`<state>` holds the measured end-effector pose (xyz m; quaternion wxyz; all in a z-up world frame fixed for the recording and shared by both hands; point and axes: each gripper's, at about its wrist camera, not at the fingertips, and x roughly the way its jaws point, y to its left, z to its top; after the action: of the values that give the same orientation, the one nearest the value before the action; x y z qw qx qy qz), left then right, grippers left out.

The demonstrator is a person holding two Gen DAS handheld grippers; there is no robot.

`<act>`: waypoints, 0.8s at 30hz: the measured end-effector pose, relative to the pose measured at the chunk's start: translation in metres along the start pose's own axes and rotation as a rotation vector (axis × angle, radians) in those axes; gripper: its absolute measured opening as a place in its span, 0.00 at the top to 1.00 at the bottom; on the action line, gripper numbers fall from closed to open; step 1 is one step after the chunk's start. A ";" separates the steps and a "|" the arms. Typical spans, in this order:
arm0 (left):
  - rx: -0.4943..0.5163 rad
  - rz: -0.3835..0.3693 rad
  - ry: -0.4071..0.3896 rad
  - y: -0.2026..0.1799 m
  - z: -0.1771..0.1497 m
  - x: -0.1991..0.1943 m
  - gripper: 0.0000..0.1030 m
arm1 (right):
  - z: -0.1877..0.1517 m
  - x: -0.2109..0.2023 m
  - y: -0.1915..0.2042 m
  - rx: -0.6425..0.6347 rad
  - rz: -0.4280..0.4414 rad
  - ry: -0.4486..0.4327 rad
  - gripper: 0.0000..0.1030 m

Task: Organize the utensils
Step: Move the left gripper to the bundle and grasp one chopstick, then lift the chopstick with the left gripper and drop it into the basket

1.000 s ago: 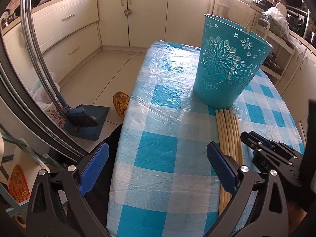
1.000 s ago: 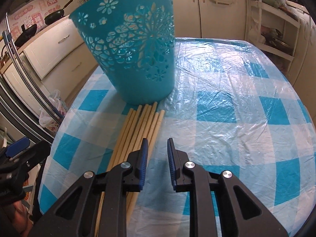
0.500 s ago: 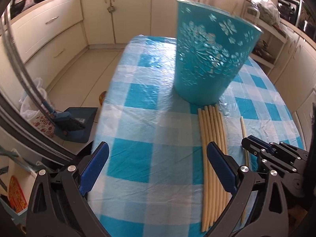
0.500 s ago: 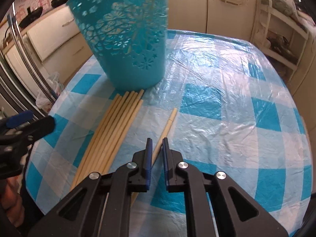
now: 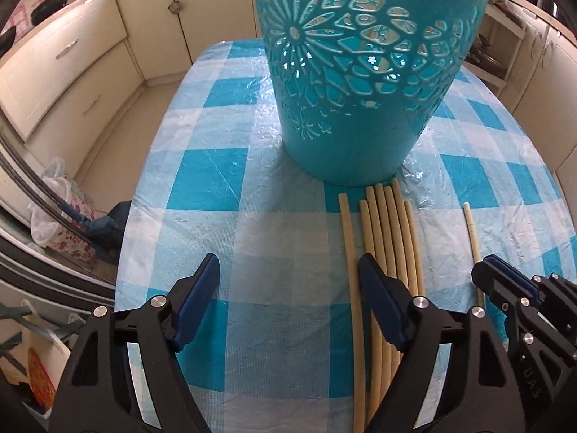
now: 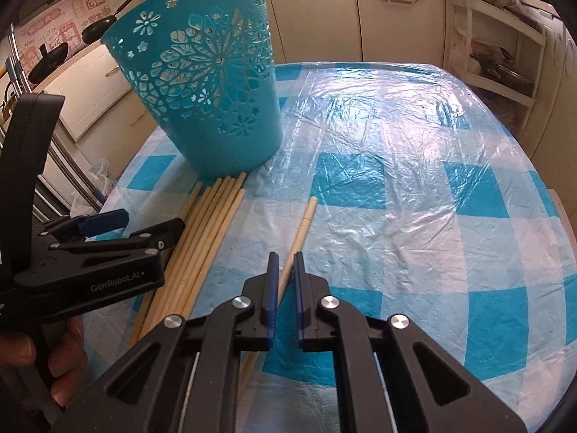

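While a tall turquoise plastic basket with cut-out flower patterns [image 6: 205, 86] stands upright on a table covered by a blue-and-white checked plastic cloth [image 6: 414, 195], a bundle of long pale wooden sticks [image 6: 202, 231] lies flat just in front of it, their far ends close to its base. One single pale wooden stick [image 6: 303, 223] lies apart from the bundle, to its right. The right gripper [image 6: 283, 267], black with blue pads, is pinched onto this lone stick, its jaws nearly together with the stick running between them. The left gripper [image 5: 288, 281], of the same make, has its jaws spread wide but closing; between them is only bare cloth, and its right finger [image 5: 378, 303] sits over the bundle's left side. A hand [image 6: 47, 353] grips the left gripper's handle. Cream kitchen cabinets [image 5: 72, 54] surround the table.
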<state>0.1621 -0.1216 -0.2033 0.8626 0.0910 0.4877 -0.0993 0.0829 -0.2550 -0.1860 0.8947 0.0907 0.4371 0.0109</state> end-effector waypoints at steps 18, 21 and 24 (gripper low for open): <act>0.037 -0.262 -0.008 0.005 0.003 -0.059 0.95 | 0.000 0.001 -0.003 0.025 0.008 -0.017 0.87; 0.014 -0.357 -0.082 0.026 0.011 -0.110 0.95 | 0.000 0.002 -0.002 0.020 0.010 -0.018 0.84; 0.022 -0.398 -0.216 0.037 0.033 -0.164 0.95 | 0.000 0.002 0.000 0.011 0.009 -0.019 0.82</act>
<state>0.1156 -0.0810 -0.0434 0.8722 -0.0090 0.3995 -0.2820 0.0837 -0.2550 -0.1874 0.8983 0.0980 0.4282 0.0117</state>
